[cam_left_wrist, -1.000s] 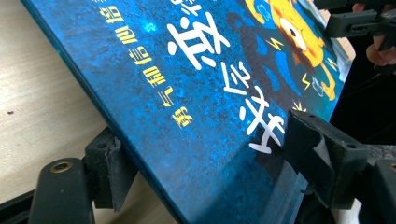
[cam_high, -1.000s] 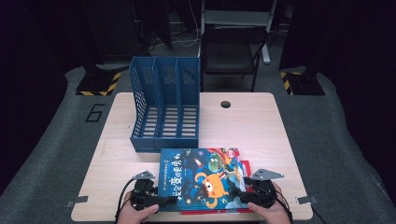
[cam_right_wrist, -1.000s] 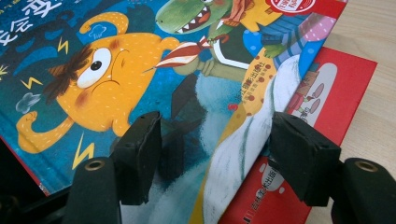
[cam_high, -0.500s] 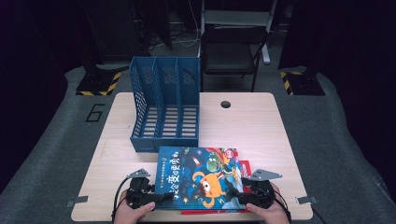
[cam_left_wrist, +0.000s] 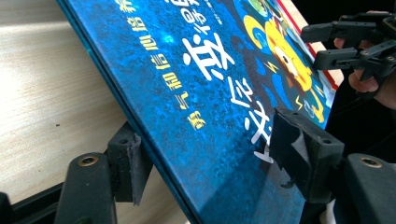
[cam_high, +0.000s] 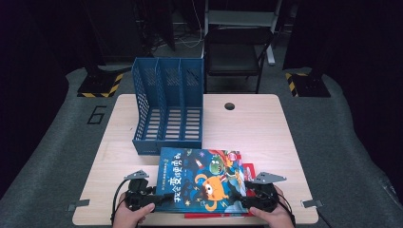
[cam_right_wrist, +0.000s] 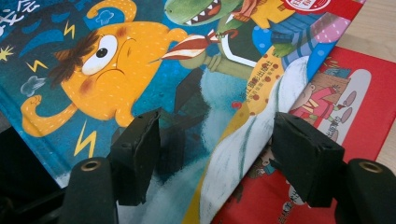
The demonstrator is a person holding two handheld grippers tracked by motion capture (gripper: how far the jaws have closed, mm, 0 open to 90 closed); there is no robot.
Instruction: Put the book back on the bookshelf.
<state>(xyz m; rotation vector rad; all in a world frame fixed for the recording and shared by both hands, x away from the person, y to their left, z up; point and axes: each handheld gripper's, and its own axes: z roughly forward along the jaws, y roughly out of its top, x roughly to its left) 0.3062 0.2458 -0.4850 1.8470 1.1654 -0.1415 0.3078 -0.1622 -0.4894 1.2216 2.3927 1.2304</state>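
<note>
Light falls from above onto my pale wooden worktop [cam_high: 266, 137], which stands bright while the room around it sinks into near black. The high view is soft and a little grainy, with short, faint shadows under the blue plastic three-slot file rack [cam_high: 169, 107]. In my left tongs' view, the glossy blue picture book [cam_left_wrist: 205, 88] carries a pale sheen, and the far worktop blurs. My right tongs' view is evenly lit; the near black pads [cam_right_wrist: 135, 154] look soft.

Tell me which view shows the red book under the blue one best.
The right gripper view: the red book shows its illustrated cover beside the blue book. The high view gives only a red sliver; the left gripper view, a thin red edge.
</note>
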